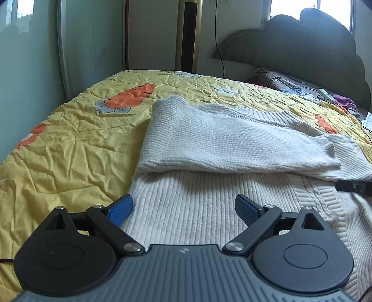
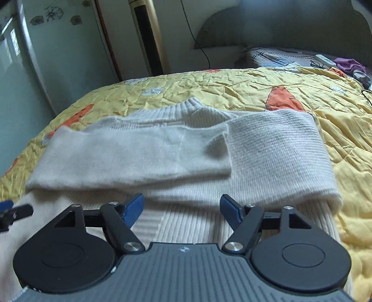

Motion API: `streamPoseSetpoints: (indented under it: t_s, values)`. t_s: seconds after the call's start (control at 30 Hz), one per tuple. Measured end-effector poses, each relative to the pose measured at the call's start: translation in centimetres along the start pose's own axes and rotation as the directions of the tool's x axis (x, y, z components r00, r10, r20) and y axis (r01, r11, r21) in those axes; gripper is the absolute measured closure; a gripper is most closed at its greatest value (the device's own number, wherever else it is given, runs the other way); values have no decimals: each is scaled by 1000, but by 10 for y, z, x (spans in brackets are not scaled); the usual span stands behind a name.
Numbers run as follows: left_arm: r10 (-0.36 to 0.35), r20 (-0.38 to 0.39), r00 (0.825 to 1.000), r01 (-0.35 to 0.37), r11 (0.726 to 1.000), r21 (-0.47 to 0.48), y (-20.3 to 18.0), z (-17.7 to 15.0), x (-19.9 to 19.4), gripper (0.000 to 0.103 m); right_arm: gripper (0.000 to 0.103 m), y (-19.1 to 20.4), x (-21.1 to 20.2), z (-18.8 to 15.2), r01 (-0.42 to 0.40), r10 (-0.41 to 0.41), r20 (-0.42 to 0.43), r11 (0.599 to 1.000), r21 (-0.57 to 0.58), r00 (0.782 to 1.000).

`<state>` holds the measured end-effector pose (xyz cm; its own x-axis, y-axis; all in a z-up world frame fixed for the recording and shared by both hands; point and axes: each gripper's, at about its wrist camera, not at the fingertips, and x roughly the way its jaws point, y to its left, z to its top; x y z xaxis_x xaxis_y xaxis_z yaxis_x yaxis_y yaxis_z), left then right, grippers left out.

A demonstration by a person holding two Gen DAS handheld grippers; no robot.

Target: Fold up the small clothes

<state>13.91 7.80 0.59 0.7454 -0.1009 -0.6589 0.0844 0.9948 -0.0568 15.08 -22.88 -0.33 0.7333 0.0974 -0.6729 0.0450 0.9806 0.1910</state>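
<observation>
Left wrist view: my left gripper point(image 1: 183, 206) gapes empty above the ribbed lower body of the cream knitted sweater point(image 1: 209, 209), which lies on the yellow carrot-print quilt point(image 1: 58, 144), both sleeves crossed.

Right wrist view: my right gripper point(image 2: 181, 209) likewise spread, holding nothing. Judgement: pinch both hem corners together, lift evenly toward the collar.

1. Bed point(image 1: 58, 144) under and ahead of jaws, yellow quilt with orange carrot print, creased.
2. Grey-green scalloped headboard point(image 1: 302, 46) far ahead, right of jaws.
3. Tall gold-and-black tower unit point(image 1: 188, 34) ahead by white wall, black cord point(image 1: 218, 41) beside it.
4. Pale green wardrobe doors point(image 2: 58, 46) left of jaws.
5. Bright window point(image 1: 293, 7) above headboard, daylight.
</observation>
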Motion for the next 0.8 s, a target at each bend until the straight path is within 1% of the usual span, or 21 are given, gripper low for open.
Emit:
streamPoseSetpoints:
  t_s: [0.1, 0.17, 0.23, 0.37, 0.63, 0.67, 0.7, 0.77, 0.8]
  values:
    - [-1, 2, 1000, 1, 1000, 5, -2, -6, -4, 7, 20, 5, -14, -15, -2, 2, -15, 999, -33, 1000]
    - [2, 4, 1000, -2, 1000, 12, -4, -10, -7, 7, 14, 8, -22, -24, 5, -7, -20, 998, -57, 1000]
    - [3, 7, 1000, -3, 1000, 17, -6, -13, -10, 7, 12, 12, -31, -32, 13, -14, -20, 997, -75, 1000]
    - [3, 9, 1000, -3, 1000, 27, -11, -20, -17, 7, 8, 14, -45, -47, -1, -1, -30, 997, -78, 1000]
    - [1, 16, 1000, -2, 999, 42, -21, -34, -30, 7, 6, 14, -68, -71, -17, 15, -27, 998, -54, 1000]
    - [1, 20, 1000, -2, 999, 44, -23, -36, -32, 7, 5, 14, -71, -73, -30, 28, -29, 998, -46, 999]
    - [3, 23, 1000, -4, 999, 48, -24, -38, -33, 7, 5, 11, -73, -74, -63, 62, -35, 998, -24, 997]
    - [9, 26, 1000, -11, 998, 61, -27, -42, -37, 7, 5, 2, -78, -79, -147, 149, -36, 988, 57, 988]
    - [10, 29, 1000, -12, 998, 66, -28, -44, -39, 7, 5, -2, -80, -81, -157, 160, -32, 984, 87, 987]
